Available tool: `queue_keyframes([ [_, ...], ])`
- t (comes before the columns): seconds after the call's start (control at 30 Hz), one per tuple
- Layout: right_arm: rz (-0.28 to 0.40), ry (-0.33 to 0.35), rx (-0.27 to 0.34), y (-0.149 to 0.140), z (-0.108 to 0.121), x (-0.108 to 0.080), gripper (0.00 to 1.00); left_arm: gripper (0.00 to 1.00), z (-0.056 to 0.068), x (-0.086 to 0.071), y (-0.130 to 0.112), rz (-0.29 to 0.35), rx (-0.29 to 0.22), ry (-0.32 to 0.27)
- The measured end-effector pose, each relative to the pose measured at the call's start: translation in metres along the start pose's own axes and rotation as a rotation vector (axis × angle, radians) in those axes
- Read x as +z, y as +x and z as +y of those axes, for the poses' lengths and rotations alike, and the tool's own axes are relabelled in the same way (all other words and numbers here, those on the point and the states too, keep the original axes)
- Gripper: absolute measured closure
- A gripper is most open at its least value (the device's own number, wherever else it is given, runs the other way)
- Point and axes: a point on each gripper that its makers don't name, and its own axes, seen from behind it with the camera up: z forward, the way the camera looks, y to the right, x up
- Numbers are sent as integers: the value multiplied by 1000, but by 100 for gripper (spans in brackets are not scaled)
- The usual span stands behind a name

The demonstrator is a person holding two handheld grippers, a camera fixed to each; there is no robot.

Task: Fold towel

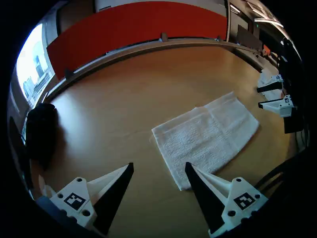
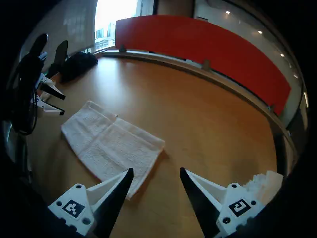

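The towel [image 1: 206, 137] is white terry, lying flat on the wooden table [image 1: 130, 99] as a rough rectangle set at a slant to both cameras. A raised layer edge crosses it and splits it into a broad panel and a narrower one; its borders look fairly straight, with a soft roll along one short end. It sits between the two grippers. In the left gripper view its near corner lies just beside one finger of the left gripper [image 1: 158, 164], whose fingers are spread wide with nothing between them. In the right gripper view the towel [image 2: 111, 142] has a near corner at one finger of the right gripper [image 2: 156, 169], which is also spread wide and holds nothing. Each gripper shows from the other side: the right gripper [image 1: 258, 98] beyond the towel's far end, the left gripper [image 2: 63, 106] likewise, both off the cloth. Bare wood runs broad on the far side of the towel up to a low rail [image 2: 206, 69] under a red panel [image 2: 206, 43]. A dark bag [image 1: 39, 131] sits near the window end, well apart from the towel, and a white stack [image 2: 265, 182] lies by the right gripper.
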Motion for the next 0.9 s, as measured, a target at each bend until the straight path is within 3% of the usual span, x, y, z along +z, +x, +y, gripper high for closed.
queue_keyframes([
  [0.37,-2,5,-1,-11,-8,-13,9,3,5,-7,-10,6,-16,0],
  [0.9,1,17,-14,-13,-11,-18,9,3,-1,-25,-2,105,-74,43],
])
